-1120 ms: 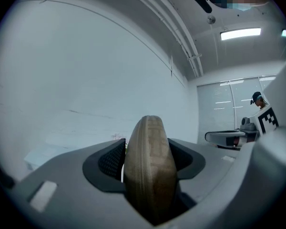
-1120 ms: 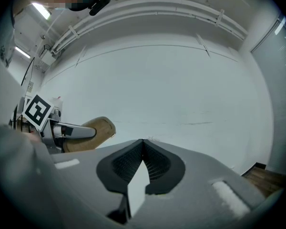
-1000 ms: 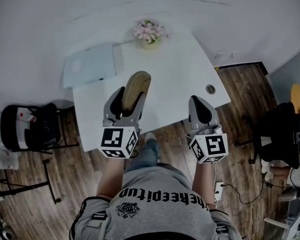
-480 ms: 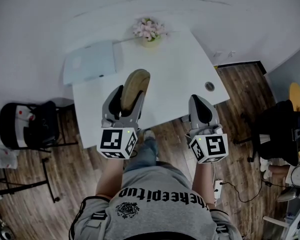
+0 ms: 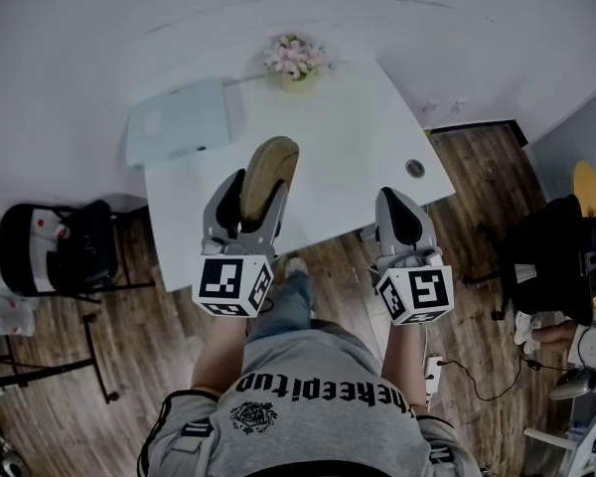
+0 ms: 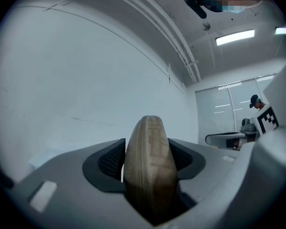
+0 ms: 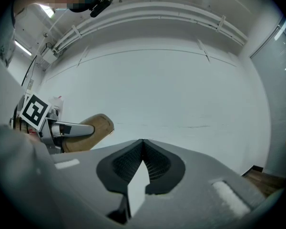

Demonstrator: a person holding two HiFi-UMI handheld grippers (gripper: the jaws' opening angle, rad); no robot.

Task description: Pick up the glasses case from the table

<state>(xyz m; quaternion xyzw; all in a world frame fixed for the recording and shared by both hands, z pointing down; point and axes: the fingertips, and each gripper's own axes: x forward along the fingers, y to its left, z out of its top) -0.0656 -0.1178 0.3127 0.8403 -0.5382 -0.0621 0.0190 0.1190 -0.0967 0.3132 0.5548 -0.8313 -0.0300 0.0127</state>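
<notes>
My left tongs [image 5: 256,191] pinch the case [image 5: 270,162], long side pointing ahead, above the worktop [image 5: 350,147]; right tongs [image 5: 398,201] pressed together.

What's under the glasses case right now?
Only white table shows around the glasses case, held in the left gripper; the spot directly beneath is covered.

On our white rectangular table [image 5: 358,137] pink potted flowers [image 5: 296,61] stand at twelve o'clock, a pale flat pad [image 5: 179,122] at ten — the tan oval glasses case [image 5: 270,162] above it, toward seven.
</notes>
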